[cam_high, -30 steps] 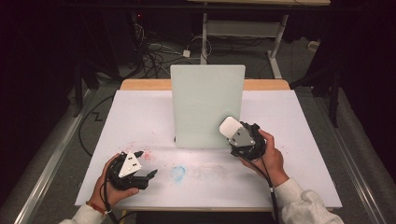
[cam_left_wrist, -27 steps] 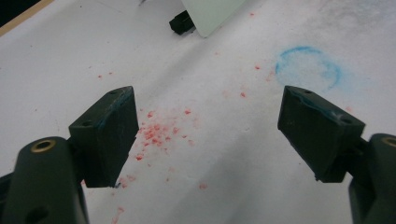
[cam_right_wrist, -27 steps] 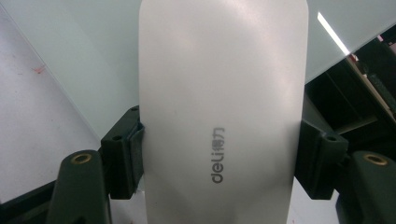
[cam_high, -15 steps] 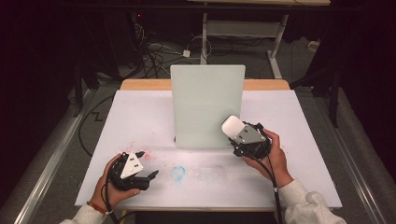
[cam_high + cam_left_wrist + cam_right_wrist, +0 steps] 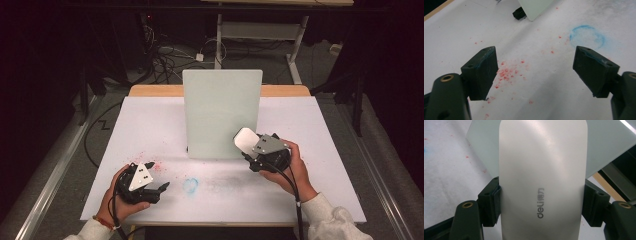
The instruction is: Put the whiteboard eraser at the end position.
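My right gripper [image 5: 248,145] is clamped on a smooth white oblong eraser [image 5: 541,177], its fingers [image 5: 489,202] pressing on both long sides. The eraser carries a grey "deli" mark, and its lower end is cut off at the bottom of the right gripper view. From above, I hold it raised just in front of the lower right corner of an upright pale green board [image 5: 221,112]; whether the two touch I cannot tell. The board stands at the middle of the worktop [image 5: 150,120] on a small black foot [image 5: 519,13], mostly hidden. My left gripper [image 5: 161,189] rests low near the front edge, well apart, its fingers [image 5: 481,72] spread wide with nothing between them. The white worktop is smudged: red specks [image 5: 505,72], a faint blue ring [image 5: 190,185], grey haze. Beyond lie a dark floor, tangled cables [image 5: 165,55] and a table frame [image 5: 260,30].
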Demonstrator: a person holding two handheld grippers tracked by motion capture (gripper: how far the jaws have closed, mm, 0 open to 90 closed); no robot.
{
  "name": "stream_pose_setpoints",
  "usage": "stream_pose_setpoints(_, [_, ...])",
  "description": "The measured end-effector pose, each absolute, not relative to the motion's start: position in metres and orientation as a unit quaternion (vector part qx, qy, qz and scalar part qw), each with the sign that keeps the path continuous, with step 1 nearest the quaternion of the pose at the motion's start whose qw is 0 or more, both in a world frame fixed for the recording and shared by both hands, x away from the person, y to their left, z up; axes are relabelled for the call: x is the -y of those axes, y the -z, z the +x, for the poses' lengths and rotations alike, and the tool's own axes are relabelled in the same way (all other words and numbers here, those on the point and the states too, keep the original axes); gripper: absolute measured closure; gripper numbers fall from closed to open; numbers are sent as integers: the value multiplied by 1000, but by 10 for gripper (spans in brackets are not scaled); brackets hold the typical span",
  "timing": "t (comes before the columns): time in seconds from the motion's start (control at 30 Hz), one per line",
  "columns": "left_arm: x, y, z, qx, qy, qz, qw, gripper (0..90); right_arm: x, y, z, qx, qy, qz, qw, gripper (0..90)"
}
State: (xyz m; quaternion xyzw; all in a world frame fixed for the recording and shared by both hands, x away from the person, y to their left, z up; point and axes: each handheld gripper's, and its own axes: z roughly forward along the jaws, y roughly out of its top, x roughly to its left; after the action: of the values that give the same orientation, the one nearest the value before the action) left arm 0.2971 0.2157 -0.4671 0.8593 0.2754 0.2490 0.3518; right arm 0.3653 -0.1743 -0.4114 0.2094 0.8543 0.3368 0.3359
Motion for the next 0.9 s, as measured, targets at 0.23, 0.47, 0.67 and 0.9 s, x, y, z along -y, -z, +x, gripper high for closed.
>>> stream_pose_setpoints(0.23, [-216, 467, 298, -275, -248, 860, 351, 196, 169, 412, 361, -867, -336, 192, 315, 306])
stream_pose_setpoints(0.47, [-215, 467, 297, -275, -248, 860, 351, 195, 161, 413, 356, -884, -326, 165, 291, 306])
stream_pose_setpoints(0.67, [-215, 468, 298, -274, -246, 861, 350, 195, 156, 417, 355, -897, -311, 153, 275, 306])
stream_pose_setpoints(0.9, [-215, 468, 297, -272, -246, 863, 347, 195, 149, 423, 352, -912, -296, 130, 252, 306])
